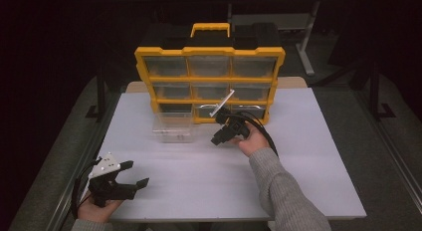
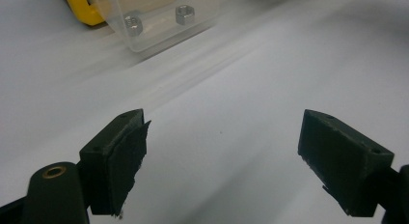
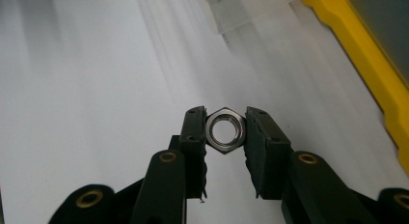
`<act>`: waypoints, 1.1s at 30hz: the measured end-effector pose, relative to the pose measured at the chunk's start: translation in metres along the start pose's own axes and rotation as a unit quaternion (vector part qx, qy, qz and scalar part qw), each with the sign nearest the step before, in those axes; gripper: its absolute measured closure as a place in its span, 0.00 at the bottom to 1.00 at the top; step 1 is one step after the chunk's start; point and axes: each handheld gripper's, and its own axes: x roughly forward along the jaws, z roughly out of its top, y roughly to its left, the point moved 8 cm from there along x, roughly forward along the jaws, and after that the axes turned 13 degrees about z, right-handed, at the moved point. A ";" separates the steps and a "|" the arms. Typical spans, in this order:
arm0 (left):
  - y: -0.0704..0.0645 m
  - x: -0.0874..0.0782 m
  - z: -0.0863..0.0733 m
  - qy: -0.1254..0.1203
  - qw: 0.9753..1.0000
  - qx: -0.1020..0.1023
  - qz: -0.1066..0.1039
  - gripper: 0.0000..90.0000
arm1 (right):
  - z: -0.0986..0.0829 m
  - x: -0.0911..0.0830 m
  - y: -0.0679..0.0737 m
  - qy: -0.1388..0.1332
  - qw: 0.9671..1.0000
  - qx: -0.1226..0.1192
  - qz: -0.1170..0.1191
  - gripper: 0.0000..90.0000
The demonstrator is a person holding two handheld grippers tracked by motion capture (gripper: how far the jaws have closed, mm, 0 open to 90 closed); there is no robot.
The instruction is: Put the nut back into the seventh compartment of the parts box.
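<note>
you've got the hex nut (image 3: 225, 130) pinched flat between the right gripper (image 3: 225, 132) jaws just off the clear drawer (image 1: 172, 127), so keep it level while the left gripper (image 1: 134, 176) idles wide open.

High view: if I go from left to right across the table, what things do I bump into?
Left gripper → clear drawer standing out of the organizer → right gripper, held by a hand.

Left tongs (image 1: 133, 174) spread wide, right tongs (image 3: 225, 132) clamped on a hex nut (image 3: 225, 130)
</note>
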 end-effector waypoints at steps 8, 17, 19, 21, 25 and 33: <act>0.001 0.000 0.000 -0.002 1.000 -0.001 0.001 0.19 | 0.017 -0.013 0.002 -0.008 1.000 -0.007 0.003 0.77; 0.001 -0.001 0.001 -0.003 1.000 0.001 0.002 0.19 | 0.038 -0.020 0.003 -0.003 1.000 -0.013 0.004 0.77; 0.001 -0.001 0.001 -0.002 1.000 0.002 0.002 0.19 | 0.043 -0.021 0.004 -0.004 1.000 -0.017 0.005 0.77; 0.002 -0.001 0.001 -0.002 1.000 0.001 0.002 0.19 | 0.047 -0.023 0.005 -0.002 1.000 -0.018 0.005 0.77; 0.002 -0.001 0.000 -0.002 1.000 0.002 0.002 0.19 | 0.058 -0.023 0.009 -0.007 1.000 -0.020 0.013 0.77; 0.002 -0.002 0.000 -0.002 1.000 0.000 0.002 0.19 | 0.081 -0.020 0.014 0.004 1.000 -0.030 0.010 0.77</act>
